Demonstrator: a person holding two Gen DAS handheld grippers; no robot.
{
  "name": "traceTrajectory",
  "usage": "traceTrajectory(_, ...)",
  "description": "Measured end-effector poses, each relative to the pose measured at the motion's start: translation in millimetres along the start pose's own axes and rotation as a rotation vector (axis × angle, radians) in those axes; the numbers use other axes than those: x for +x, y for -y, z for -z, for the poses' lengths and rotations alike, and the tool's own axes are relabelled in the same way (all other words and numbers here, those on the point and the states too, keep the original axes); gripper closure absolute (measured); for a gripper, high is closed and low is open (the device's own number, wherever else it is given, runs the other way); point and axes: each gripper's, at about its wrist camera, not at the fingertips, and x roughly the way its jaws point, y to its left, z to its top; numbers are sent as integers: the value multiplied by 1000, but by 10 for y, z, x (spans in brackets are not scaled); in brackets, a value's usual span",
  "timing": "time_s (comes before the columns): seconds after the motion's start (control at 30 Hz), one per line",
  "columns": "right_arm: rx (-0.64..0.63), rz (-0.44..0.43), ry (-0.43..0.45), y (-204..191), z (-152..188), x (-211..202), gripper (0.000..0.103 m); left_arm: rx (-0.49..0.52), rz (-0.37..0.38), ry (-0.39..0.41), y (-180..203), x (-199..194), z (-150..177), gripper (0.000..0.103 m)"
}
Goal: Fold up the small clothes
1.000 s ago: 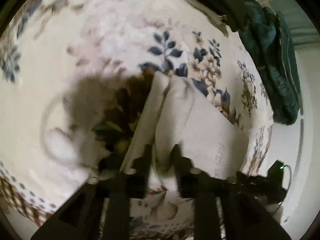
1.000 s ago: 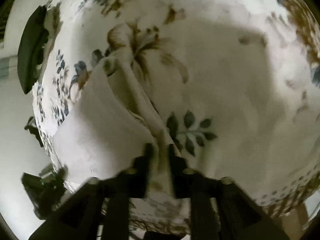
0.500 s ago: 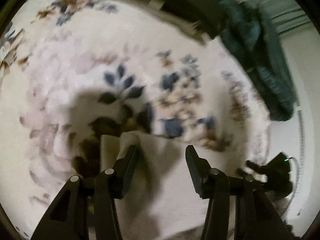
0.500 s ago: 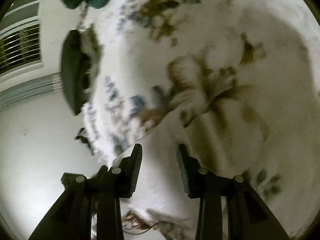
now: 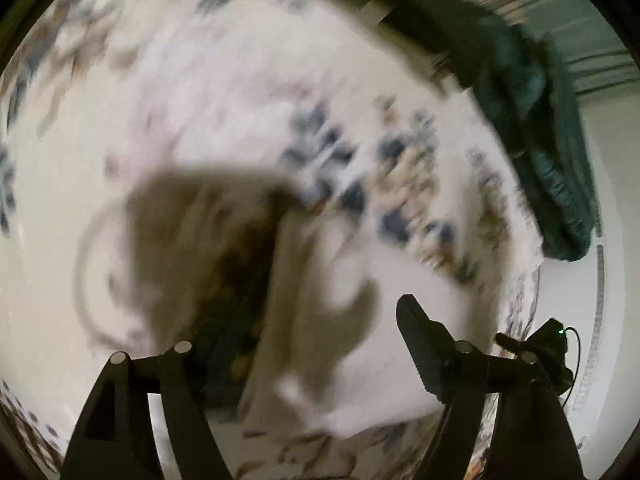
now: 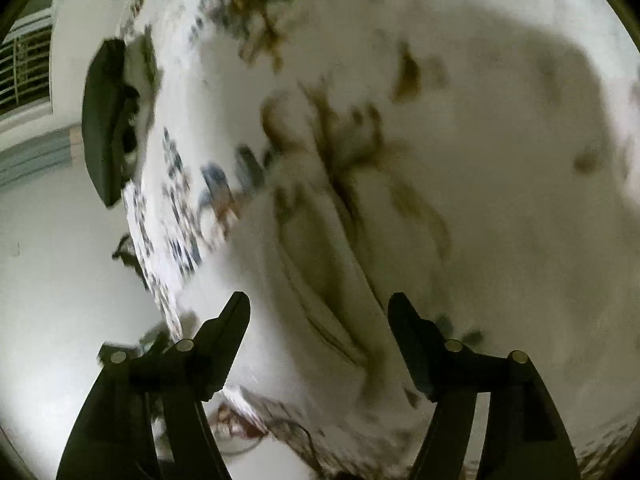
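Floral bedding [image 5: 224, 92] covered the whole work surface, white with blue and brown flower prints, and both wrist views were smeared by motion blur. On that bedding lay the small white garment [image 5: 340, 320], which serves as the landmark for all positions below. In the left wrist view my left gripper [image 5: 324, 332] hung above the garment with its jaws spread wide and nothing between them; the left-side finger fell inside a dark shadow beside the garment and was hard to make out, while the opposite finger [image 5: 420, 344] showed clearly over the white cloth. A vertical crease or folded edge ran along the garment's shadow side. Beyond the garment, at the far edge of the bedding, a dark teal bundle of fabric [image 5: 552, 152] was piled against a pale wall. A small black device with a green light [image 5: 554, 340] sat past the bedding's edge, off the garment's opposite side from the shadow. In the right wrist view my right gripper [image 6: 320, 320] was likewise spread apart and held nothing, with the same garment [image 6: 320, 280] directly ahead of its fingers and long soft folds visible in the cloth. A dark cushion-like object [image 6: 104, 120] stood at the bedding's edge beyond the garment, near a barred window [image 6: 24, 72].
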Motion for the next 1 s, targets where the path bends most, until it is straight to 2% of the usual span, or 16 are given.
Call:
traceTrajectory(0.13, 23, -63, -122, 222, 56, 290, 28, -78, 95, -100, -231, 353, 109, 29)
traceTrajectory(0.23, 40, -114, -149, 279, 38, 443, 21, -103, 129, -97, -259, 470, 105, 29)
traceTrajectory(0.33, 44, -146, -162, 242, 20, 498, 20, -95, 145, -76, -169, 435, 97, 29)
traceTrajectory(0.37, 38, -149, -165, 225, 25, 504, 20, -78, 148, -59, -108, 410, 100, 33)
traceTrajectory(0.4, 28, -153, -168, 189, 37, 526, 20, -63, 150, -53, -51, 408, 98, 57)
traceTrajectory(0.43, 14, -146, -167, 150, 50, 536, 27, -44, 144, -56, 4, 396, 96, 73)
traceTrajectory(0.47, -2, -136, -165, 81, 53, 566, 35, -27, 127, -60, 72, 388, 91, 82)
traceTrajectory(0.5, -32, -117, -169, 10, 71, 580, 65, -19, 113, -51, 77, 361, 78, 84)
traceTrajectory(0.53, -46, -101, -166, -33, 80, 560, 79, -14, 101, -37, 112, 326, 72, 84)
traceTrajectory(0.67, -109, -60, -129, -302, 145, 424, 84, 0, 69, 0, 271, 117, 50, 86)
traceTrajectory(0.8, -163, -56, -97, -694, 198, 171, 85, 36, 82, 34, 461, -225, -52, 86)
traceTrajectory(0.87, -183, -74, -72, -957, 172, 29, 85, 54, 88, 61, 548, -389, -177, 86)
traceTrajectory(1.0, -238, -114, -2, -1689, -71, -184, 85, 103, 132, 129, 772, -744, -773, 86)
